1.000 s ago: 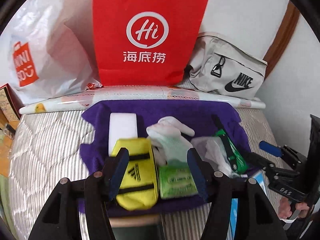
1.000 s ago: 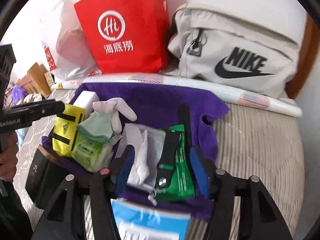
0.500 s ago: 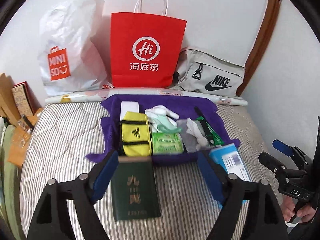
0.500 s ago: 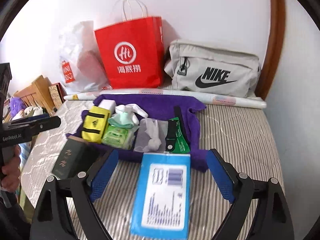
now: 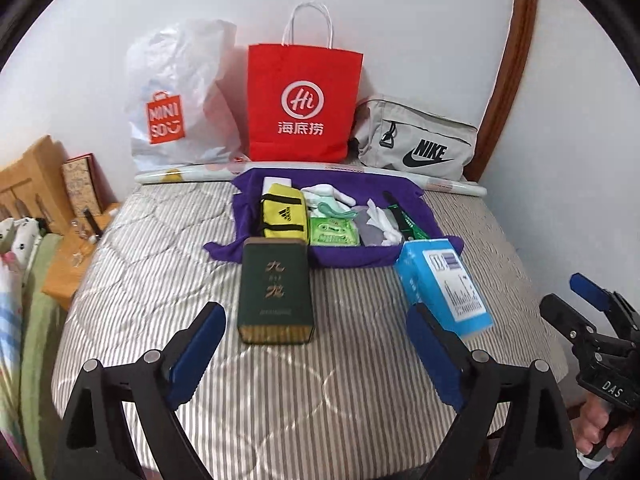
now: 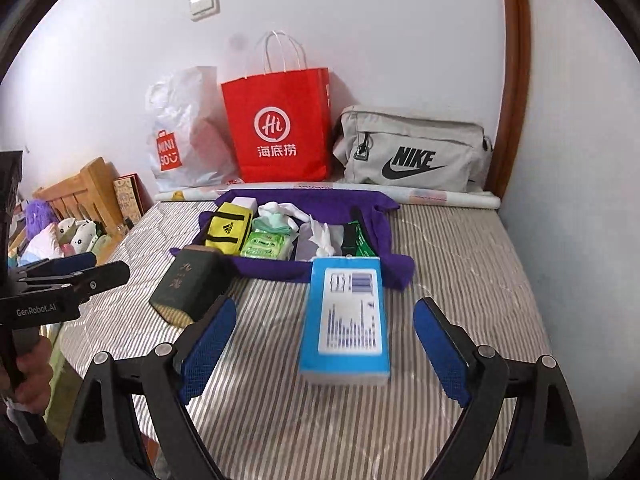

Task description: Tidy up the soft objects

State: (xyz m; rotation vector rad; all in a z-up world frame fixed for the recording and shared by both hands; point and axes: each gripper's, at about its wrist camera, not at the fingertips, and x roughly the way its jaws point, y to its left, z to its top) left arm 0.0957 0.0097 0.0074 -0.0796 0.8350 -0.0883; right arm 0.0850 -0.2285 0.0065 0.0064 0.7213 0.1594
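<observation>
Grippers [image 5: 316,354] [image 6: 324,344] both gaping wide, holding nothing; soft tissue pack [image 6: 346,316] lying just ahead, looking light and squashy, inviting gentle pinching across its long sides

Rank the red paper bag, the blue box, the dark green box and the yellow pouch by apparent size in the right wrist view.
1. red paper bag
2. blue box, though it lies nearest the camera, which inflates it
3. dark green box
4. yellow pouch, close to the green box in apparent size, so that order is unsure

Both grippers now sit farther back from the purple cloth [image 5: 344,258] than a second ago: left gripper [image 5: 316,356] and right gripper [image 6: 324,348] spread wide, empty.
</observation>
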